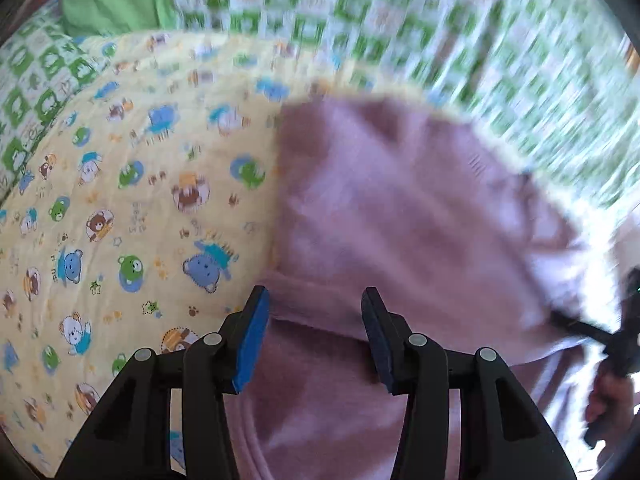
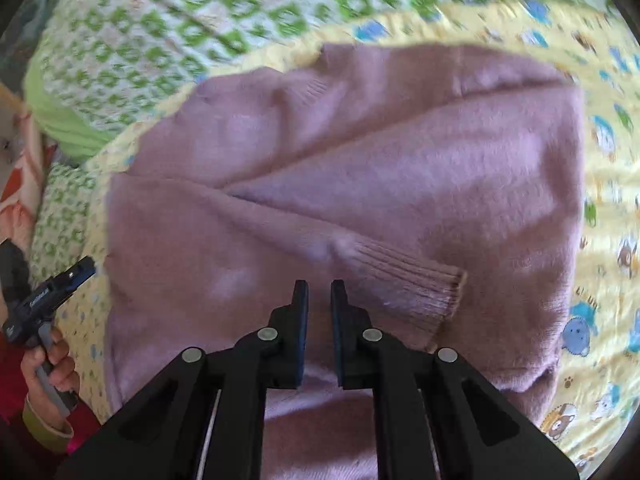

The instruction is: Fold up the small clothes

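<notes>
Sweater, pale mauve and fuzzy, lies spread on a yellow blanket printed with small cartoon bears, and that blanket lies over a green-and-white checked cover. In the left wrist view the bear blanket fills the left side, the sweater takes up the middle and right, and the checked cover runs blurred along the top. The left hand-held gripper hangs over the near part of the sweater with its jaws wide apart and nothing between them; one finger shows a blue pad. At the far right edge of that view the other black tool appears, with a hand below it. In the right wrist view, the person's left hand holds the left hand-held gripper at the far left, beside the sweater's edge. A sleeve lies folded across the body of the sweater, and its ribbed cuff rests just right of centre. The right hand-held gripper sits above the sweater close to that cuff, its jaws nearly together with a narrow gap and nothing caught between them. On the right the bear blanket shows again past the sweater's side. Both views are smeared by motion blur.
</notes>
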Motion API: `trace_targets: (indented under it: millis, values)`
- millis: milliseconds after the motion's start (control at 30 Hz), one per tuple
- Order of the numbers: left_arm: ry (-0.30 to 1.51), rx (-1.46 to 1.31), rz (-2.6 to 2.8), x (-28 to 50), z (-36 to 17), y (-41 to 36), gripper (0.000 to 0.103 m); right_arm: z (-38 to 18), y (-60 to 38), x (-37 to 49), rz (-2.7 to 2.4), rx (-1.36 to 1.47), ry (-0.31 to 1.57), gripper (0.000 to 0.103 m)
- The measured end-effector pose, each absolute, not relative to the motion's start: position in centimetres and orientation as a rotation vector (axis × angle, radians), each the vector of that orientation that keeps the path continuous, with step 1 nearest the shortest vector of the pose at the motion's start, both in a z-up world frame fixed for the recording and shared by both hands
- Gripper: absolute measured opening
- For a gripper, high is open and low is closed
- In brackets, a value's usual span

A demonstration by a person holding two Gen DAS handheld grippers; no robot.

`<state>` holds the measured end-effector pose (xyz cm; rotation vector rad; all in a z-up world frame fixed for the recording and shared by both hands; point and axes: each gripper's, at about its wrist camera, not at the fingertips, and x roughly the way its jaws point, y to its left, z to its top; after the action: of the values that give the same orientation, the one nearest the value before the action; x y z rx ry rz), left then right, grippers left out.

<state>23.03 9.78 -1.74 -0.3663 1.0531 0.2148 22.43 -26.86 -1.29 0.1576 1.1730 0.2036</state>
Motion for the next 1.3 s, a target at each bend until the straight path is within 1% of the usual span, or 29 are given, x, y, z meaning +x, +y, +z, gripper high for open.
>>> trace_targets:
  millis: [100, 200, 233, 267, 333, 367, 400, 567, 767, 867, 967, 1033, 1100, 1133, 1167, 1200, 1300]
  values:
    - [1.120, -0.315, 0.262, 23.4, -3.4, 10.2, 0.050, -1.6, -28.8, 21.8, 0.131, 0.212, 1.156, 0.014]
    - [1.127, -0.337, 0.250, 21.8, -3.4, 11.1, 0.050, -0.3, -30.7, 20.3, 0.063, 0.228, 1.130, 0.015]
    - [1.131, -0.341, 0.244, 21.2, -3.1, 11.2, 0.050, 0.3, -31.3, 19.5, 0.057, 0.243, 1.121, 0.021]
    - [1.141, -0.333, 0.244, 20.1, -2.7, 11.2, 0.051, 1.0, -31.9, 18.6, 0.055, 0.262, 1.109, 0.034]
    - [1.154, -0.336, 0.234, 18.4, -2.1, 11.2, 0.059, 2.2, -32.9, 16.6, 0.055, 0.292, 1.072, 0.047]
    - [1.164, -0.351, 0.222, 16.7, -1.7, 11.0, 0.066, 2.8, -33.3, 15.5, 0.058, 0.301, 1.057, 0.048]
    - [1.174, -0.358, 0.216, 15.7, -1.5, 10.8, 0.070, 3.4, -33.7, 14.6, 0.065, 0.303, 1.042, 0.048]
    - [1.272, -0.394, 0.169, 10.2, -1.6, 8.1, 0.073, 4.1, -33.6, 9.7, 0.059, 0.317, 1.046, 0.049]
    - [1.405, -0.290, 0.148, 5.8, -3.5, 3.9, 0.074, 3.3, -33.3, 2.9, 0.041, 0.326, 1.086, 0.049]
    - [1.435, -0.250, 0.157, 4.4, -4.3, 2.9, 0.074, 2.8, -33.5, -0.4, 0.031, 0.350, 1.098, 0.050]
    - [1.424, -0.246, 0.157, 3.1, -4.3, 3.2, 0.074, 2.2, -33.7, -3.2, 0.012, 0.359, 1.109, 0.052]
    - [1.416, -0.258, 0.139, 1.8, -4.1, 3.9, 0.067, 1.9, -34.0, -5.1, 0.000, 0.370, 1.114, 0.053]
    - [1.406, -0.297, 0.109, -0.3, -3.9, 5.5, 0.046, 1.5, -34.3, -6.5, 0.001, 0.379, 1.119, 0.053]
    - [1.398, -0.319, 0.094, -1.1, -3.7, 6.4, 0.041, 1.2, -34.5, -7.2, 0.002, 0.387, 1.122, 0.053]
    - [1.384, -0.354, 0.078, -1.9, -3.6, 7.3, 0.030, 1.0, -34.6, -7.8, 0.006, 0.402, 1.123, 0.054]
    - [1.373, -0.390, 0.064, -2.7, -3.5, 8.3, 0.026, 0.7, -34.7, -8.5, 0.014, 0.419, 1.127, 0.054]
    - [1.358, -0.491, 0.039, -5.1, -3.6, 10.8, 0.026, 0.3, -34.6, -10.1, 0.019, 0.431, 1.122, 0.054]
